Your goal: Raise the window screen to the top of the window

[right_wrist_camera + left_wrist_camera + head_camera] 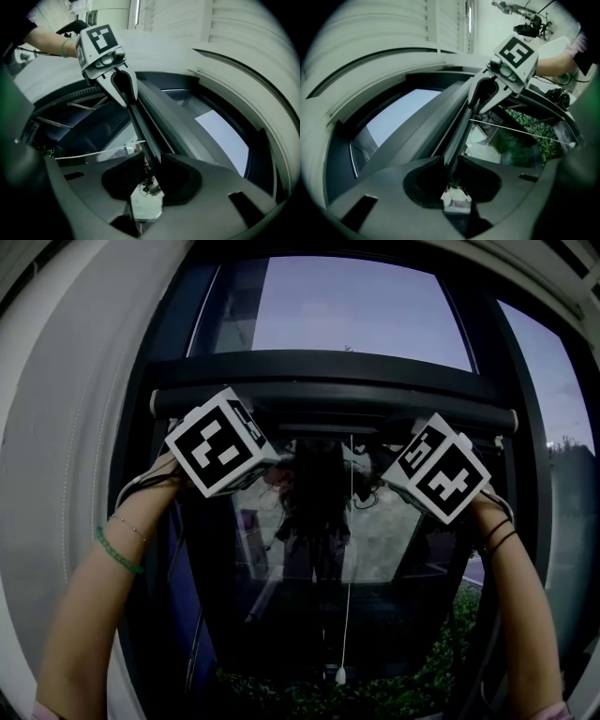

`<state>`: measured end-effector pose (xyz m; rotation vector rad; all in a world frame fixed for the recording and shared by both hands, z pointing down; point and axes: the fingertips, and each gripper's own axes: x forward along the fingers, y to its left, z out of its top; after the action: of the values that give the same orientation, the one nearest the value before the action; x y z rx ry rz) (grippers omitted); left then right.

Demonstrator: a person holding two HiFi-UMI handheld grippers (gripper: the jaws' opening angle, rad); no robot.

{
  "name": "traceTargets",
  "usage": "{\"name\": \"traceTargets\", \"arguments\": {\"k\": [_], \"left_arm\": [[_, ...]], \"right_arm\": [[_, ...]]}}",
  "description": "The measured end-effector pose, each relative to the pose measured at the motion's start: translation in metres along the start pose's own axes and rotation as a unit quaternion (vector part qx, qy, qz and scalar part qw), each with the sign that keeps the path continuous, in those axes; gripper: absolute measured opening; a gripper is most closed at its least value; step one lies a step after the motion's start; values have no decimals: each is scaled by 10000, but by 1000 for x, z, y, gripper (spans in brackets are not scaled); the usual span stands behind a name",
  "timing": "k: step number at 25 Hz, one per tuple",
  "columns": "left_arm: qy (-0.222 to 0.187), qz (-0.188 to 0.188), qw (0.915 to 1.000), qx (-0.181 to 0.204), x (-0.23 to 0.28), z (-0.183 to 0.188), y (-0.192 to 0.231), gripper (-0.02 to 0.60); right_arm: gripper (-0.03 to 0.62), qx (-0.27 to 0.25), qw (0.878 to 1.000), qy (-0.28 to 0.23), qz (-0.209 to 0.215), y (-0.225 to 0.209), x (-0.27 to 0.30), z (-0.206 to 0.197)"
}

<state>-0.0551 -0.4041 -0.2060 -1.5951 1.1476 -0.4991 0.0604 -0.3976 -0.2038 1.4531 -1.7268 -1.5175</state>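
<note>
The window screen's dark bottom bar point(337, 401) runs across the window at about mid-height, with sky-lit glass above it. My left gripper point(242, 432) and right gripper point(412, 448) each hold this bar from below, a marker cube on each. In the left gripper view my left gripper point(452, 163) is shut on the bar point(461, 126), which leads on to the right gripper point(487, 93). The right gripper view mirrors this: the right gripper point(152, 165) is shut on the bar point(140, 126), and the left gripper point(123, 86) is farther along. A white pull cord point(349, 549) hangs from the bar's middle.
The white window frame point(80, 427) curves round the left side, with the dark sash frame point(525, 446) at the right. White shutter slats point(393, 28) lie above the window. Green shrubs point(450, 662) show through the lower glass. The cord's bead point(341, 676) hangs low.
</note>
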Motion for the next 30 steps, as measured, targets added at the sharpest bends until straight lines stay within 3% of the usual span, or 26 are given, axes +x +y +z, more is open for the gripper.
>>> {"name": "traceTargets", "arguments": {"k": [2,7,14,18,22,26,30], "left_arm": [[-347,147,9993,-31,-6,-1,-2,75],[-484,-290,9982,-193,-21,-28,-47,66],[-561,-1251,9886,-627,-51,-99,-185,66],[-738,-1811,9727,-1253,-92,-133,-289,65],[-884,-2039,9544,-1992,-136,-144,-373,66],[-816,-2144,9326,-2788,-173,-143,-432,65],[-615,-2195,9061,-3565,-205,-142,-484,65]], "right_arm": [[91,-24,10000,-65,55,8,-6,1],[91,393,9956,-644,547,52,-32,7],[91,693,9871,-661,1280,183,-73,-29],[91,1116,9783,-468,1683,274,-111,-55],[91,1876,9646,-266,1834,346,-152,-75],[91,2740,9408,-5,1997,405,-198,-88],[91,3580,9080,321,2152,461,-246,-100]]}}
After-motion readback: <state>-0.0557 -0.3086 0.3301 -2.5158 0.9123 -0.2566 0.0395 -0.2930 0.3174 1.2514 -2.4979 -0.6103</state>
